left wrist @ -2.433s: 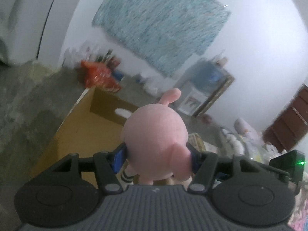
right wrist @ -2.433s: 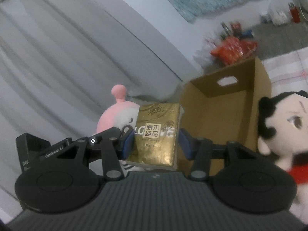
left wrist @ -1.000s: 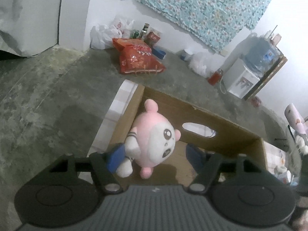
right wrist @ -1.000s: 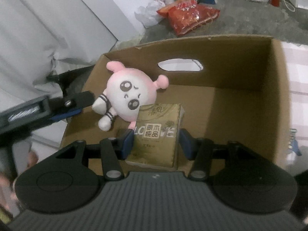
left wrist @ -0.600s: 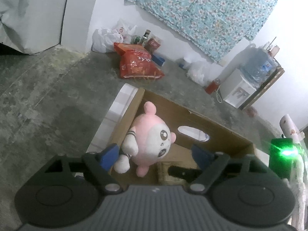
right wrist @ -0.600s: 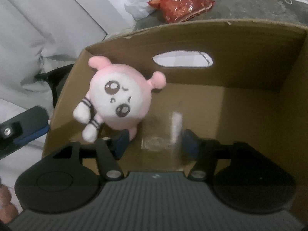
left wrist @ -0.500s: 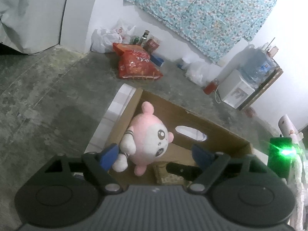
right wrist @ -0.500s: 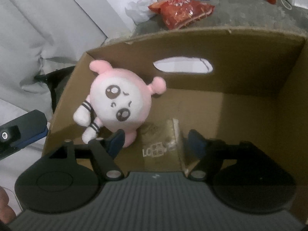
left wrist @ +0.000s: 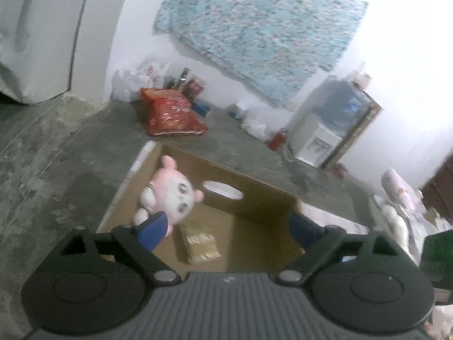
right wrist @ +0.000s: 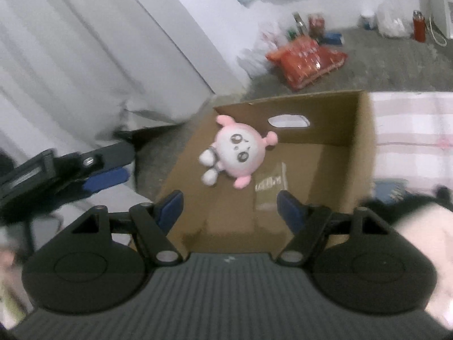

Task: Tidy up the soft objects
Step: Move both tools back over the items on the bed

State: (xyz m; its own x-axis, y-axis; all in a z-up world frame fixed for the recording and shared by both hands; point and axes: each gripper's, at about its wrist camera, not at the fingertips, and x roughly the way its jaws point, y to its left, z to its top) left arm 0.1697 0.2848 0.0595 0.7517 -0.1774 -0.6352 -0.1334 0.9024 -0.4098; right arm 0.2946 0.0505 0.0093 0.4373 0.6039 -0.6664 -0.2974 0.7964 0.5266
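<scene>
Right wrist view: I am seeing the pink plush toy [right wrist: 239, 153] and tissue pack [right wrist: 270, 184] lying in the cardboard box [right wrist: 365, 147]. Both grippers' jaws are standing spread, having just been opening, holding nothing; the light, squashy toy wants pinching around its body.

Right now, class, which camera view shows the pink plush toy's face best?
The right wrist view: the pink plush toy lies unobstructed in the cardboard box, both eyes visible. In the left wrist view the toy is blurrier, its lower part hidden behind a blue tool finger.
</scene>
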